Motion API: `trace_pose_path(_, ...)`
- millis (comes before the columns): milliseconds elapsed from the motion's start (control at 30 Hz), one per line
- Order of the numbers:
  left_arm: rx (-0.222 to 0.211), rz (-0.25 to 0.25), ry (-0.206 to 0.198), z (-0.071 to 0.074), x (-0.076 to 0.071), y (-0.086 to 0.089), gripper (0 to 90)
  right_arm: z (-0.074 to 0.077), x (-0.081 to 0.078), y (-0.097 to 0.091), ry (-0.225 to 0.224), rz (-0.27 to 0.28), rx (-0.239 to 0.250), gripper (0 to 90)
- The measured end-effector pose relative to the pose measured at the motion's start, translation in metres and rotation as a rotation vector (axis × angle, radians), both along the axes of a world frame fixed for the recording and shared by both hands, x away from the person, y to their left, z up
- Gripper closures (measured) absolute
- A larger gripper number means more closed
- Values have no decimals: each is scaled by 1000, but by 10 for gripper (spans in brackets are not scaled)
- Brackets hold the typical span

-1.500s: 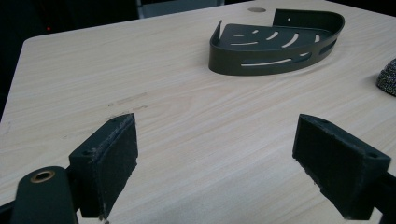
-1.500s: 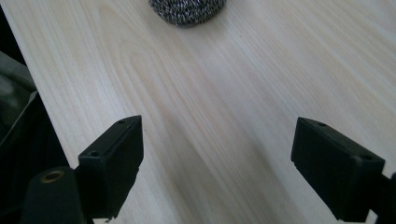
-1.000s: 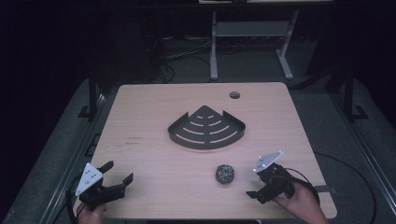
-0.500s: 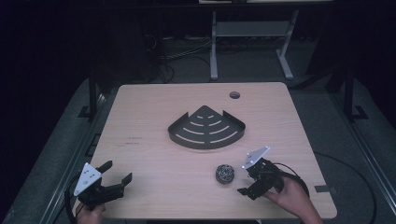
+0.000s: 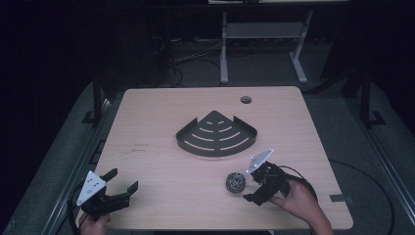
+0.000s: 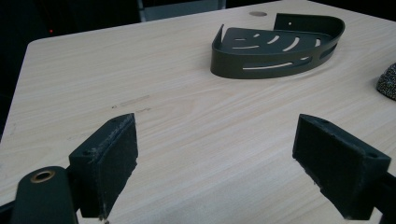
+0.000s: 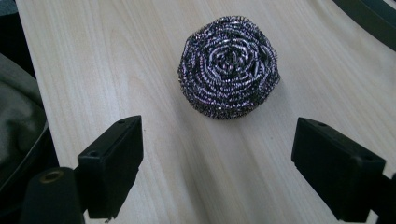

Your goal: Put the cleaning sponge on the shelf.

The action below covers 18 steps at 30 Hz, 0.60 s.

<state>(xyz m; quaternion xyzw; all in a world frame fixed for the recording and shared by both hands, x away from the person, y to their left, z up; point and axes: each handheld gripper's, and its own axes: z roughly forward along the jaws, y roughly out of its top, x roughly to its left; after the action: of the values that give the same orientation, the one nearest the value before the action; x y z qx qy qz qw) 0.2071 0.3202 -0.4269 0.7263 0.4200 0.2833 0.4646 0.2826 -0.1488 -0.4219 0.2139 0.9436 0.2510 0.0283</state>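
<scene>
A round steel-wool scourer (image 5: pixel 236 182) (image 7: pixel 229 67) lies on the wooden table (image 5: pixel 161 112), near its front right. My right gripper (image 5: pixel 250 188) (image 7: pixel 217 158) stands open just to the right of it, jaws pointing at it with nothing between them; the scourer sits a little ahead of the pads. A black quarter-round slotted shelf tray (image 5: pixel 217 134) (image 6: pixel 275 44) rests empty at the table's middle. At the front left corner my left gripper (image 5: pixel 122 179) (image 6: pixel 215 154) is open over bare wood. The scourer's edge (image 6: pixel 388 81) shows at the right of the left gripper view.
A round cable hole (image 5: pixel 245 99) sits near the table's far edge. A white metal frame (image 5: pixel 224 49) and cables lie on the dark floor behind the table. The tray's rim (image 7: pixel 369 16) crosses the upper right corner of the right gripper view.
My right gripper has moved left and forward, closing in on the scourer. The left gripper, tray and scourer have stayed put.
</scene>
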Motion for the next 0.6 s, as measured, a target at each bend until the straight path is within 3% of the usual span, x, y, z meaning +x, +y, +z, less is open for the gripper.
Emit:
trace_pose_path(433,0,0,-2,0,0,-1,134,-1,10,17,22,18,-8,157)
trace_pose_path(600,-3,-3,-7,1,-1,0,134,-3,14,25,24,27,-39,153)
